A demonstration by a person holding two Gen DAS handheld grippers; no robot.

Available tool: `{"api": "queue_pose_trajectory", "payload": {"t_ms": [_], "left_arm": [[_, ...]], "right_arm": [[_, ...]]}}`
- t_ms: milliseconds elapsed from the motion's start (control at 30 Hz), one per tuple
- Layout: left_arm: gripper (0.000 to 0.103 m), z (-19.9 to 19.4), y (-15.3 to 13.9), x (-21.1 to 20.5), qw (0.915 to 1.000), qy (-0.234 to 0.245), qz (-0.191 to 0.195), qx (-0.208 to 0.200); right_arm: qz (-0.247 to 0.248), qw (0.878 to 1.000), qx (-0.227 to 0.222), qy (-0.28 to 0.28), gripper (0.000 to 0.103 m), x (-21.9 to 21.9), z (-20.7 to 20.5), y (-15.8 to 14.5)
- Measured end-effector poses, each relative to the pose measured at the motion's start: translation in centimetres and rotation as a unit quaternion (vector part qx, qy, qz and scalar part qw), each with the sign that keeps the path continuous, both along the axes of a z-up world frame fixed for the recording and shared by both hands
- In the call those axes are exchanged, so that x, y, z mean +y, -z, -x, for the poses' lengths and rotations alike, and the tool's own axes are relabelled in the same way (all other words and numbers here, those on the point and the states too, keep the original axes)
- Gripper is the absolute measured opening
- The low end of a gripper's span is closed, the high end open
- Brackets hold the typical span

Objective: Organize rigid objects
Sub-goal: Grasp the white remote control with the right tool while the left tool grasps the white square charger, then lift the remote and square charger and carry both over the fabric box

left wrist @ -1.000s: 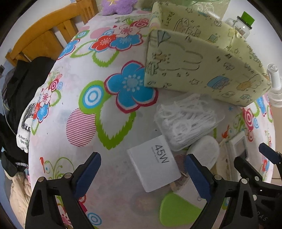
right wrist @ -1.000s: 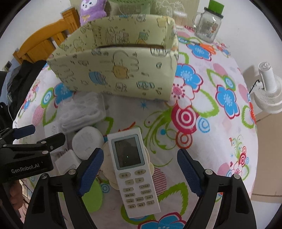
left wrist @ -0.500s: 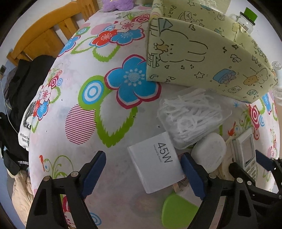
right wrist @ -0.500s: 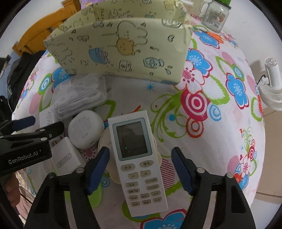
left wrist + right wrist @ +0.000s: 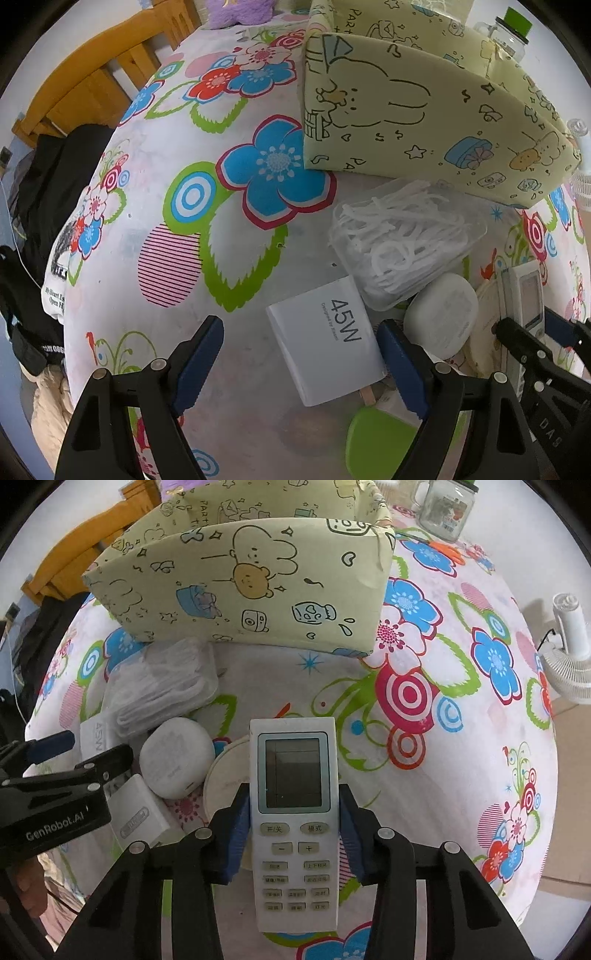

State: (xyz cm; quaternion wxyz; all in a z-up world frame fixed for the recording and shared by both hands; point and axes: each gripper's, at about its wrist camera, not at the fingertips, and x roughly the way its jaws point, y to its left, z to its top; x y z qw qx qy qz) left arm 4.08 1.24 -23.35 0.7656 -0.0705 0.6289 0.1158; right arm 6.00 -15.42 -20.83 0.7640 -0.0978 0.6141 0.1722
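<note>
Since a second ago: right gripper jaws closed from wide apart onto remote control, pads at its mid-length sides. Remote lies near, right of clutter, storage box beyond. Judged light, rigid, smooth plastic; side grip sound. Left gripper unchanged: spread wide, empty, over charger box.

A floral tablecloth covered the table ahead of both tongs. A glass jar with a green lid stood far ahead of the right tongs, slightly right. A white fan sat off the table, right of them. A wooden chair with dark clothing stood ahead-left of the left tongs; a purple plush lay far ahead.
</note>
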Motion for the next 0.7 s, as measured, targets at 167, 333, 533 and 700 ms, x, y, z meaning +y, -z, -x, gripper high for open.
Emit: {"api": "queue_pose_trajectory", "payload": {"t_ms": [167, 333, 533, 700], "left_arm": [[0.079, -0.1, -0.3, -0.9, 0.9999, 0.013, -0.002, -0.004], [0.067, 0.1, 0.2, -1.2, 0.9997, 0.000, 0.023, 0.000], [0.049, 0.9, -0.2, -1.3, 0.9996, 0.001, 0.023, -0.015], [0.048, 1.0, -0.4, -0.9, 0.9994, 0.007, 0.032, -0.013]], "right_arm": [[-0.002, 1.000, 0.002, 0.006, 0.048, 0.3, -0.5, 0.0], [-0.004, 1.000, 0.006, 0.012, 0.048, 0.0, -1.1, -0.1], [-0.001, 1.000, 0.006, 0.014, 0.048, 0.8, -1.7, -0.4], [0.001, 1.000, 0.001, 0.026, 0.048, 1.3, -2.2, -0.2]]}}
